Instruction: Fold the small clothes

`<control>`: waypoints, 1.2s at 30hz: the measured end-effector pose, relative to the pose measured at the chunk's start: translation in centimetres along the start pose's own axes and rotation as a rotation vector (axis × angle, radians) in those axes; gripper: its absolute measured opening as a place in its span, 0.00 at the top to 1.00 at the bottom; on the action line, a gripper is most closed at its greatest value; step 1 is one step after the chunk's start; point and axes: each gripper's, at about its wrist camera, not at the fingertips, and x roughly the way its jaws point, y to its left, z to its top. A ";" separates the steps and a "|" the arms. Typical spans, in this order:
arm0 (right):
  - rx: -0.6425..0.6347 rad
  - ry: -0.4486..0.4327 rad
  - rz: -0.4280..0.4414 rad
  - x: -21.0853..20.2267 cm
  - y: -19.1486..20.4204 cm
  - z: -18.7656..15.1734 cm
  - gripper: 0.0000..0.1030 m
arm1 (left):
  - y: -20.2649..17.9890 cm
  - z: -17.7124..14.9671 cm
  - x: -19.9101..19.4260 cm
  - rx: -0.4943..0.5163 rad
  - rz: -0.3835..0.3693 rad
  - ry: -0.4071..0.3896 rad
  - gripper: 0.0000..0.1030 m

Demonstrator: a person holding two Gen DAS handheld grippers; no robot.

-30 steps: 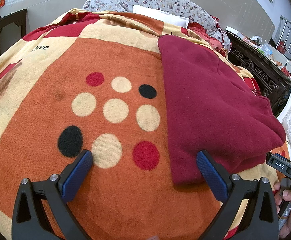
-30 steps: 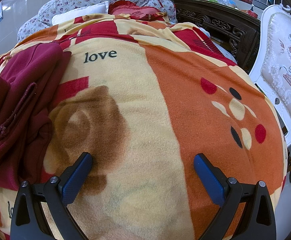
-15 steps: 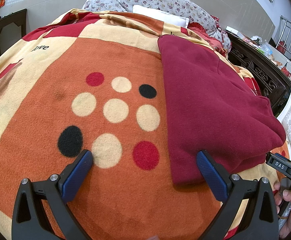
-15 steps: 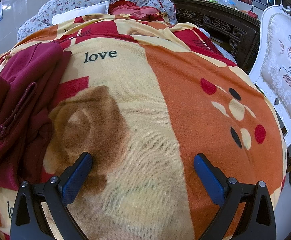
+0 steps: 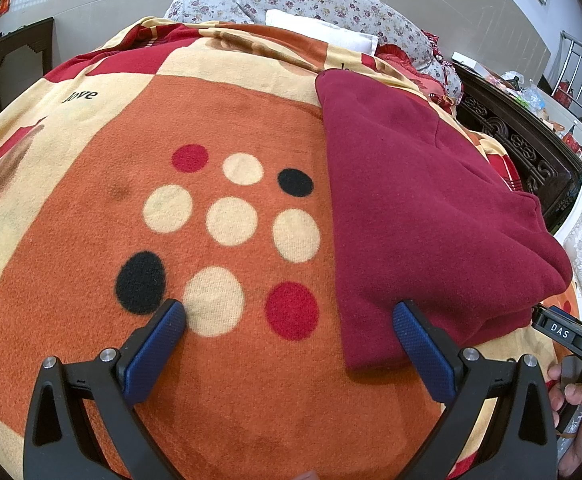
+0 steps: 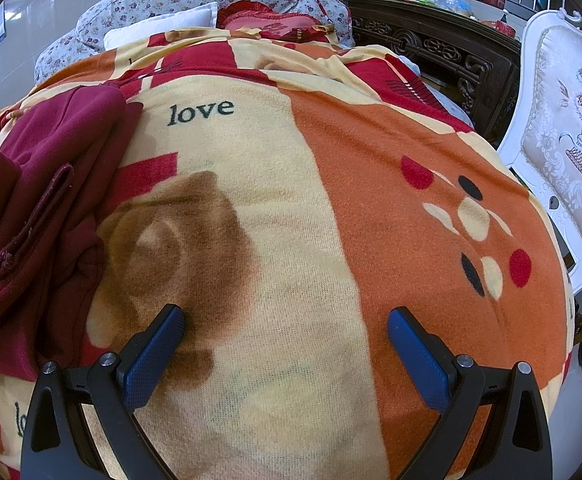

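Note:
A dark red garment [image 5: 419,208] lies folded on the patterned blanket [image 5: 171,120] at the right of the left wrist view. My left gripper [image 5: 289,312] is open, with its right blue finger [image 5: 419,344] over the garment's near corner and its left finger over the dotted pattern. In the right wrist view the same dark red garment [image 6: 39,208] lies bunched at the left edge. My right gripper [image 6: 285,318] is open over bare blanket [image 6: 291,200], to the right of the garment, holding nothing.
Floral pillows [image 5: 303,4] and a white pillow [image 5: 323,34] lie at the bed's head. A dark carved wooden frame [image 6: 431,52] and a white upholstered chair [image 6: 567,144] stand on the right. A person's hand [image 5: 579,404] holds the other gripper's handle at the bed's edge.

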 end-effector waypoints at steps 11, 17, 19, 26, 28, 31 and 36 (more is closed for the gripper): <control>-0.001 0.000 -0.001 0.0 0.0 0.0 0.00 | 0.0 0.0 0.0 0.002 0.003 0.000 0.00; 0.000 0.001 0.000 0.0 0.0 0.0 0.00 | -0.1 -0.1 0.0 0.002 0.003 -0.001 0.00; 0.000 0.001 0.000 0.0 0.0 0.0 0.00 | -0.1 -0.1 0.0 0.001 0.003 -0.001 0.00; 0.000 0.001 0.001 0.0 0.0 0.0 0.00 | 0.0 -0.1 0.0 0.001 0.003 0.000 0.00; 0.000 0.001 0.001 0.0 0.0 0.0 0.00 | 0.0 -0.1 0.1 -0.001 0.001 0.003 0.00; 0.003 0.003 0.005 0.1 -0.1 0.0 0.00 | -0.1 -0.1 0.1 -0.001 0.004 0.008 0.00; 0.010 0.005 0.015 0.1 -0.3 -0.1 0.00 | -0.1 0.1 0.3 -0.001 0.005 0.012 0.00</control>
